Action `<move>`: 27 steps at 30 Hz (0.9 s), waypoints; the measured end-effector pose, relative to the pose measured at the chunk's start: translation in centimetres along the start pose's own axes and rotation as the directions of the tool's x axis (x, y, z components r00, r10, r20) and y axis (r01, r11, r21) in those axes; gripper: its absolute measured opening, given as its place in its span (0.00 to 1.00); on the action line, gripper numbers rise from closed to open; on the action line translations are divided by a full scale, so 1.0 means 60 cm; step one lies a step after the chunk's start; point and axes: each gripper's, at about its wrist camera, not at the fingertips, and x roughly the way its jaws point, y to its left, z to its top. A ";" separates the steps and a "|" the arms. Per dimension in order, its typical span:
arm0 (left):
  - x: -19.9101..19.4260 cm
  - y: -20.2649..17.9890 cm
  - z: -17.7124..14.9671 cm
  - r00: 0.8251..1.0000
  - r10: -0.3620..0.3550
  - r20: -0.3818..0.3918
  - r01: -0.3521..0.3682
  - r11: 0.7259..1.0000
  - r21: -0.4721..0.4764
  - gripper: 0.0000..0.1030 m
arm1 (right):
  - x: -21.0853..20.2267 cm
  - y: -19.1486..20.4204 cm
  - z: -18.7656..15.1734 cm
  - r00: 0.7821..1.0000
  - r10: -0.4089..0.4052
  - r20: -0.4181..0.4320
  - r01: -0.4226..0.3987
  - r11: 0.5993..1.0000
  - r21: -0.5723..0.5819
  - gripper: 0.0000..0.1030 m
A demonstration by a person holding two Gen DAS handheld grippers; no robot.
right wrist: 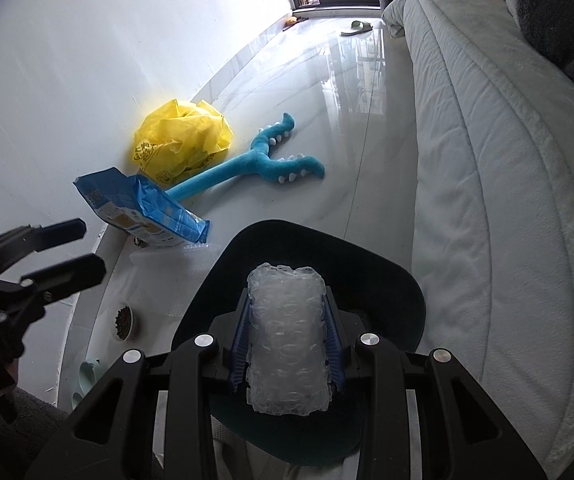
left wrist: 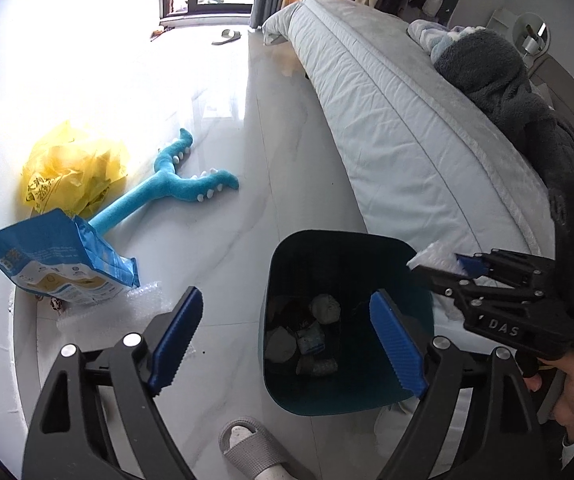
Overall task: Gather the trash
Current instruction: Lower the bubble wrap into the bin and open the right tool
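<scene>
The right gripper (right wrist: 287, 338) clamps a folded wad of clear bubble wrap (right wrist: 285, 344) directly above the dark teal plastic bin (right wrist: 403, 292) beside the bed's edge. Best release only once centred over the opening. The left gripper (left wrist: 287, 338) gapes wide, empty.

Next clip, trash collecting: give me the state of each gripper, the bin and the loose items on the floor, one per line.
Left gripper: open, empty, over the bin.
Right gripper: shut on a bubble wrap wad, above the bin.
Bin: upright, uncovered, partly filled with trash.
Blue bag: torn open, lying by the wall.
Yellow plastic bag: crumpled on the floor.
Blue plush toy: lying flat on the floor.
</scene>
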 end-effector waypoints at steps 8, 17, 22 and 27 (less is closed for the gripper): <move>-0.046 -0.013 0.013 0.991 -0.026 0.130 0.021 0.999 0.041 0.90 | 0.043 0.008 -0.016 0.997 -0.016 -0.070 0.014 1.000 -0.017 0.34; -0.092 -0.021 0.033 0.968 -0.032 0.250 0.023 0.999 0.042 0.92 | 0.066 0.005 -0.033 0.991 -0.037 -0.132 0.035 0.999 -0.018 0.48; -0.123 -0.052 0.031 0.945 -0.033 0.325 0.001 0.995 0.100 0.93 | 0.042 0.000 -0.034 0.993 -0.036 -0.109 0.035 0.999 -0.005 0.52; -0.154 -0.084 0.025 0.923 -0.019 0.384 -0.042 0.988 0.150 0.94 | -0.015 0.007 -0.024 0.999 -0.036 -0.021 0.036 0.999 -0.009 0.58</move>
